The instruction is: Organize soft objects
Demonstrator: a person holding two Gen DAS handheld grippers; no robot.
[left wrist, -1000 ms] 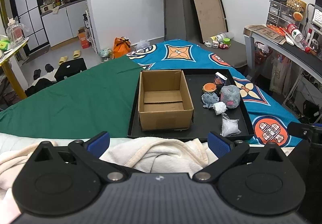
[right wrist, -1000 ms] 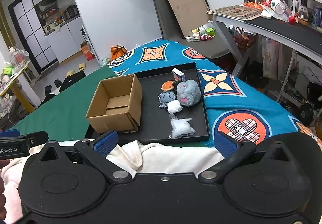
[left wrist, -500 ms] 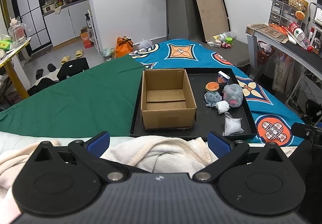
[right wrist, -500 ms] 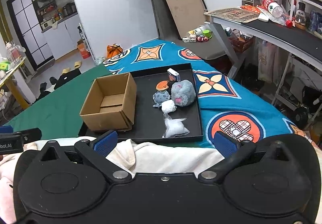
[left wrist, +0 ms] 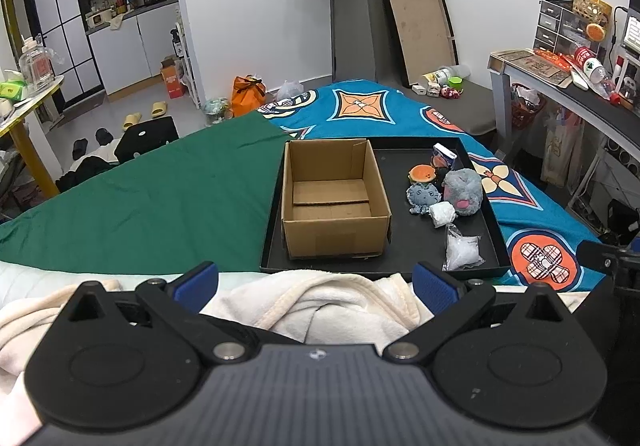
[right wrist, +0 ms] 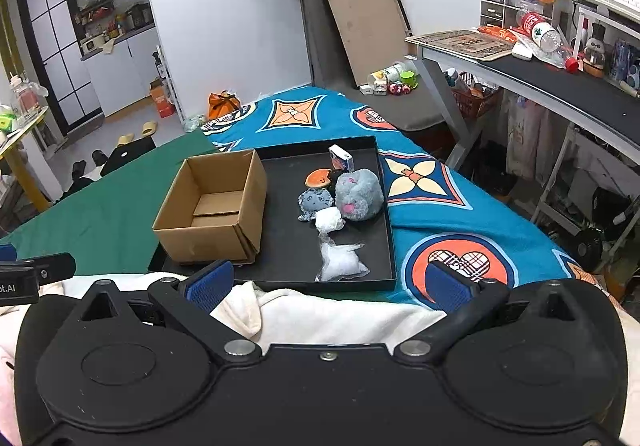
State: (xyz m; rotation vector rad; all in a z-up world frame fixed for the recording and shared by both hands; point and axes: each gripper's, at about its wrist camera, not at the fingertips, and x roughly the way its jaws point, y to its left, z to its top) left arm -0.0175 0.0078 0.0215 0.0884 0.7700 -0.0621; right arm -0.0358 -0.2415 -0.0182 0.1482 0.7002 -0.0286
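Note:
A black tray (left wrist: 404,161) (right wrist: 288,254) lies on the bed. An empty cardboard box (left wrist: 334,201) (right wrist: 212,207) stands in its left half. To the right lie a grey fuzzy plush (left wrist: 462,191) (right wrist: 358,195), a small blue-grey plush (left wrist: 424,195) (right wrist: 314,201), an orange burger plush (left wrist: 421,173) (right wrist: 318,177), a white wad (left wrist: 442,213) (right wrist: 329,222), a clear bag of white stuffing (left wrist: 462,252) (right wrist: 340,264) and a small carton (left wrist: 444,155) (right wrist: 341,159). My left gripper (left wrist: 316,282) and right gripper (right wrist: 328,284) both stand open, short of the tray's near edge, holding nothing.
A cream blanket (left wrist: 320,302) (right wrist: 320,314) is bunched between the grippers and the tray. The bed has a green sheet (left wrist: 140,197) on the left and a blue patterned cover (right wrist: 460,213) on the right. A desk (right wrist: 540,85) stands at the right.
Both grippers have shifted slightly, so the tray and box sit a bit further right in the left view and a bit lower in the right view. Nothing on the tray has moved.

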